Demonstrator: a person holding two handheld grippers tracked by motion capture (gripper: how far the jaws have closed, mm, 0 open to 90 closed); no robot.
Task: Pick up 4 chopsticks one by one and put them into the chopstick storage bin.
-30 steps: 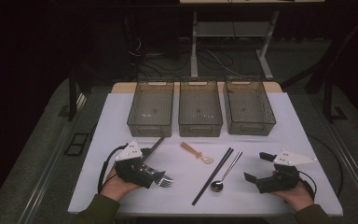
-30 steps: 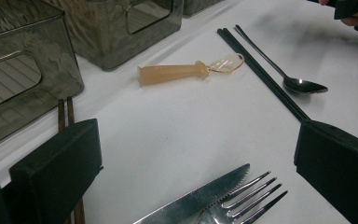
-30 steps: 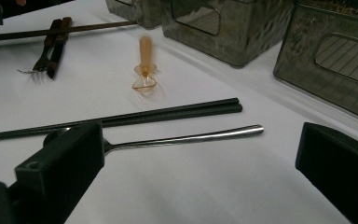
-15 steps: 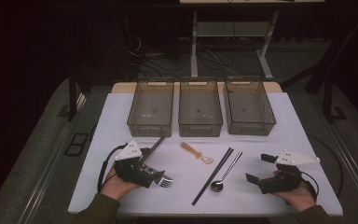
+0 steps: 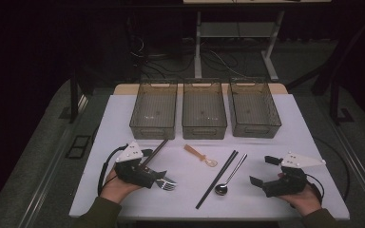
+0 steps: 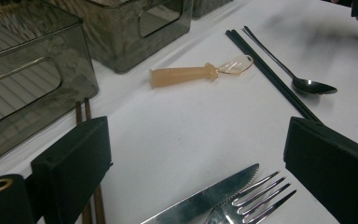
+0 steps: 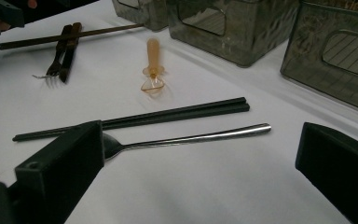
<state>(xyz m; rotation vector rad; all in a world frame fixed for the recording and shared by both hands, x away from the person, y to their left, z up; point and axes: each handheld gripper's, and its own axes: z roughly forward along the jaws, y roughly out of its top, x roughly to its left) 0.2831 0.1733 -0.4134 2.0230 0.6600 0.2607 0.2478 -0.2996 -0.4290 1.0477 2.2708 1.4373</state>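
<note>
Left gripper [image 6: 200, 158], jaws apart and closing, straddles a serrated steel knife [image 6: 205, 196] and seemingly 4-tined fork [image 6: 254, 198]

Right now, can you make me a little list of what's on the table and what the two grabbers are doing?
Table: white top
Boxes: three see-through bins in a row at the back, all empty
Left gripper: open, jaws just closing a bit, over the fork and knife
Right gripper: open, holding nothing
Middle: orange spoon, black chopsticks, metal spoon
</note>
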